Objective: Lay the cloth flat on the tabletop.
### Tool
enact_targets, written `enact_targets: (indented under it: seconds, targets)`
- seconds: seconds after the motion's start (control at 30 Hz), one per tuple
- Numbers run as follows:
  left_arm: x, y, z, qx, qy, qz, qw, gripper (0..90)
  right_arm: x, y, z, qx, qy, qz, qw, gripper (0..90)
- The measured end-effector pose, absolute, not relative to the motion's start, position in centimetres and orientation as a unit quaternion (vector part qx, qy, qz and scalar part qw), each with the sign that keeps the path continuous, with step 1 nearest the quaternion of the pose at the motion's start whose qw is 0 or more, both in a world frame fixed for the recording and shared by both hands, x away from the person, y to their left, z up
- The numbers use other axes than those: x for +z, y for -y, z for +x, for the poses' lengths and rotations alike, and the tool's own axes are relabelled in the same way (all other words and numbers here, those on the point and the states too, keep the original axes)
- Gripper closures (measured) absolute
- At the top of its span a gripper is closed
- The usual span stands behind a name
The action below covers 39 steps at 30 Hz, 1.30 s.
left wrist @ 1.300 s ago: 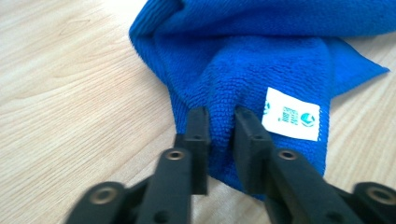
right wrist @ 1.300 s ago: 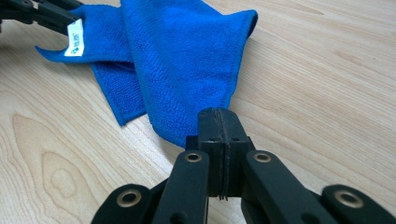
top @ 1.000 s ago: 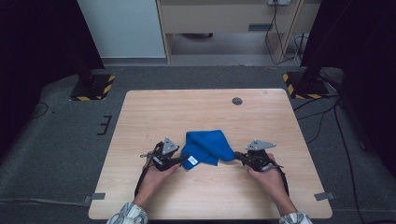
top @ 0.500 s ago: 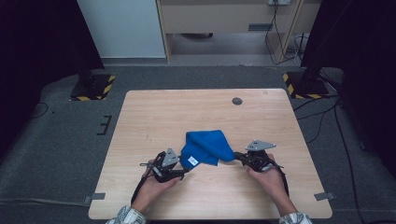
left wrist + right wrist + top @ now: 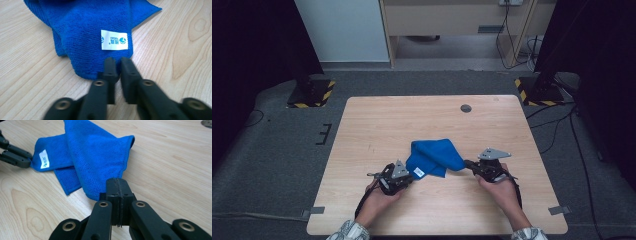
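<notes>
Two corners of the blue cloth are now pinched: your left hand-held gripper has just been closing on the near corner below the white label, and your right hand-held gripper is clamped tight on the opposite corner. The cloth lies bunched on the worktop between both hands, its long axis running gripper to gripper, each hand equally near.

overhead forward-down, two close views sharing cloth
</notes>
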State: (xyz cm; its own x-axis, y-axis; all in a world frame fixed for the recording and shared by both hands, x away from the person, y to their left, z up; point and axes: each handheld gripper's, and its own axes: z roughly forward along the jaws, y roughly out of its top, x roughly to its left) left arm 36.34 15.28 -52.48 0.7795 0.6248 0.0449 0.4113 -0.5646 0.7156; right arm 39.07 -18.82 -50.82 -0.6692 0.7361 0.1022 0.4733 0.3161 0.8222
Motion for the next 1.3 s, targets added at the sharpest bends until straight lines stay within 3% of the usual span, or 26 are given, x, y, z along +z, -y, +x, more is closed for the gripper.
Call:
enact_targets:
  seconds: [0.07, 0.53, 1.3]
  targets:
    - [-52.1, -15.5, 36.4, 0.155, -0.301, 0.868, 0.363, 88.8, -50.7, 19.1, 39.1, 0.448, -0.794, 0.382, 0.151, 89.8]
    - [-51.2, -17.9, 37.2, 0.186, -0.346, 0.841, 0.373, 89.0, -49.9, 21.5, 39.5, 0.457, -0.769, 0.413, 0.17, 89.9]
    - [-49.3, -19.2, 38.8, 0.191, -0.387, 0.797, 0.421, 89.1, -48.9, 22.0, 40.0, 0.46, -0.763, 0.415, 0.185, 89.9]
